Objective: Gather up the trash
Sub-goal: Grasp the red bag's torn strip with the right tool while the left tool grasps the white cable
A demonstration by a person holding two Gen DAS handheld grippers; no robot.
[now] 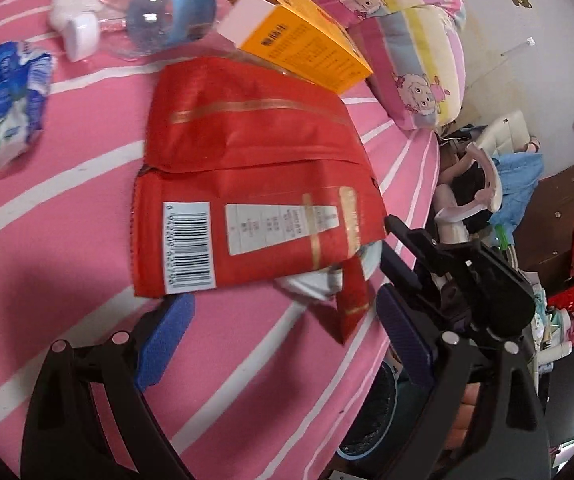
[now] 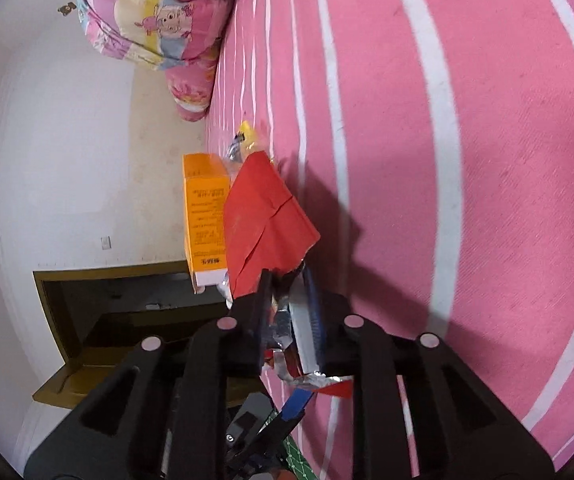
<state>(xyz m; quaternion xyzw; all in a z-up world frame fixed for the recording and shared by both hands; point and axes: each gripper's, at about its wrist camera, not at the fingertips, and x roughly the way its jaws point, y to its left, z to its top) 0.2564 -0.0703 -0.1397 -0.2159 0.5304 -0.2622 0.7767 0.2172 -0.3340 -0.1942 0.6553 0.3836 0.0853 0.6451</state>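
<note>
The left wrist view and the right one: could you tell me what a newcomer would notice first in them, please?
First comes the big red wrapper, lying barcode-up on the pink striped bed sheet. The right hand-held gripper is clamped on its edge, while the left hand-held gripper is open just below it. An orange box lies behind it, and a clear plastic bottle further back.

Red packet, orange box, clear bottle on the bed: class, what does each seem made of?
Red packet: likely foil-lined plastic film; creased, silver inside. Orange box: probably printed cardboard; flat panels, sharp folds. Clear bottle: apparently transparent plastic; see-through and glossy.
</note>
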